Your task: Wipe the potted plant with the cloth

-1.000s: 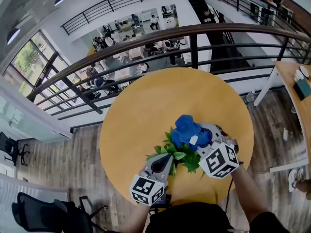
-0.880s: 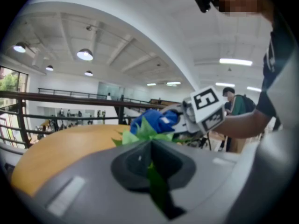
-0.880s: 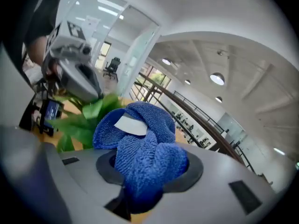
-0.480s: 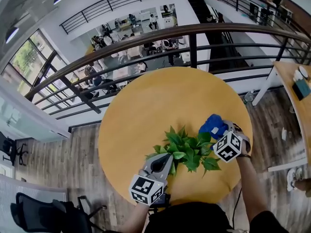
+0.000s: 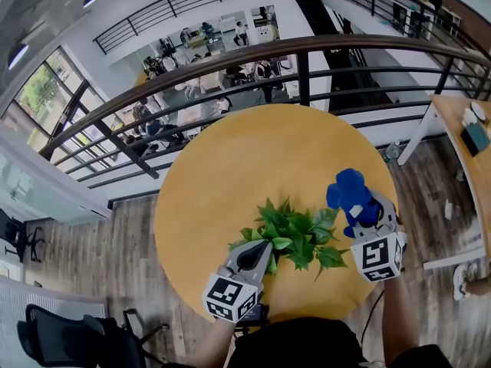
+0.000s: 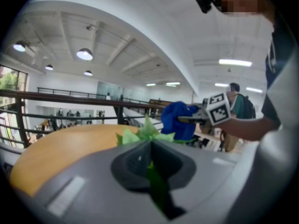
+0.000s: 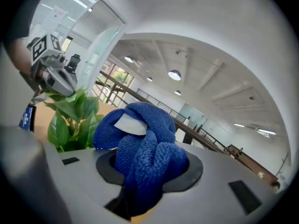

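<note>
**Cloth off the leaves, plant to its left**

My right gripper (image 5: 367, 215) is clamped on the bunched blue cloth (image 5: 349, 190). In the right gripper view the cloth (image 7: 145, 143) fills the gap between the jaws and bulges out past them. My left gripper (image 5: 265, 251) is closed on a leaf of the plant (image 5: 295, 232). In the left gripper view a green strip runs down between the closed jaws (image 6: 152, 169).

The plant sits on the near half of the round table (image 5: 230, 167), and its leaves spread more left to right than near to far. I cannot see its pot under the foliage.

The cloth hangs just right of the plant's right-hand leaves, not touching them as far as I can tell. The right gripper points away toward the far rim. So the plant lies to the left of my cloth hand, and I judge the next wipe has to come back leftward across the leaves. The right hand is the one free for that, while the left steadies the near-left side.

A second ago the cloth lay on top of the plant, over its far-right leaves. Half a second ago it had slid to the right edge. Now it is clear of the leaves and further right, and the gripper has turned. The left gripper has not shifted.
</note>
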`<state>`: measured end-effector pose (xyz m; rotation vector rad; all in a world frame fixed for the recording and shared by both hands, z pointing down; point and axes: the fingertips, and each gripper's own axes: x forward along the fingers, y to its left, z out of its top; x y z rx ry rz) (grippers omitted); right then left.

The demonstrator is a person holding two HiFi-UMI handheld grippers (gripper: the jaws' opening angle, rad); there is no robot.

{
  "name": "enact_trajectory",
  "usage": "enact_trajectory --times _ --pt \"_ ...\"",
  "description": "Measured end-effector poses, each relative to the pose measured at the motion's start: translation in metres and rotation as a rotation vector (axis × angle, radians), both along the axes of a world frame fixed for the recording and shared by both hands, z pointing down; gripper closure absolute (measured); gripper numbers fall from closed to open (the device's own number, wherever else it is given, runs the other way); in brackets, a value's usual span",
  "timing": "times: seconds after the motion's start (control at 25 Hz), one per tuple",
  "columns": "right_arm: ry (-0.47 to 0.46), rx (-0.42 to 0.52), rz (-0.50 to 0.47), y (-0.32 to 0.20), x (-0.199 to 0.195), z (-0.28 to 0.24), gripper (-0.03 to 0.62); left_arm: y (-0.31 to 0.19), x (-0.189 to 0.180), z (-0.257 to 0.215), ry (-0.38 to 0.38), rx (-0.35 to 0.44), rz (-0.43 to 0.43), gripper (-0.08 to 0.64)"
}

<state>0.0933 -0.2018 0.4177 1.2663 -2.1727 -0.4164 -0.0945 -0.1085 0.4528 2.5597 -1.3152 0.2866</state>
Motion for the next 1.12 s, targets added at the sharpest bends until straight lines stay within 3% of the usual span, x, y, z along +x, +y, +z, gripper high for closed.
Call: enact_trajectory --times 0.08,0.16,0.32,0.4,0.56,0.76,0.84,0.96,1.12 --pt "-0.079 0.048 0.036 -0.002 0.008 -0.022 0.436 0.0 -0.001 0.001 -0.004 0.0 0.0 0.56" --pt "-0.118 0.031 -0.017 0.005 0.0 -0.033 0.436 -0.001 -0.002 0.0 -0.005 0.001 -0.001 0.559" --pt "-0.046 -0.092 -0.243 0.063 -0.049 -0.02 0.436 -0.001 -0.001 -0.002 -0.002 0.004 0.001 0.559" --pt "-0.005 -0.129 -0.288 0.09 -0.066 0.0 0.435 0.0 -0.001 -0.001 -0.001 0.006 0.002 0.559" --pt "0.097 -0.18 -0.256 0.112 -0.058 0.041 0.436 0.001 0.0 0.0 0.0 0.006 0.002 0.559" --pt "0.254 -0.169 -0.12 0.108 -0.004 0.064 0.436 0.001 -0.001 0.001 -0.004 0.006 0.009 0.558" --pt "0.277 -0.152 -0.071 0.106 0.015 0.058 0.436 0.002 -0.001 0.001 -0.003 0.006 0.011 0.559" --pt "0.174 -0.114 -0.065 0.113 0.013 0.029 0.436 0.003 0.0 0.001 -0.003 0.009 0.018 0.559" --pt "-0.007 -0.131 -0.167 0.133 -0.039 0.007 0.436 0.003 0.001 0.001 -0.003 0.012 0.022 0.559"
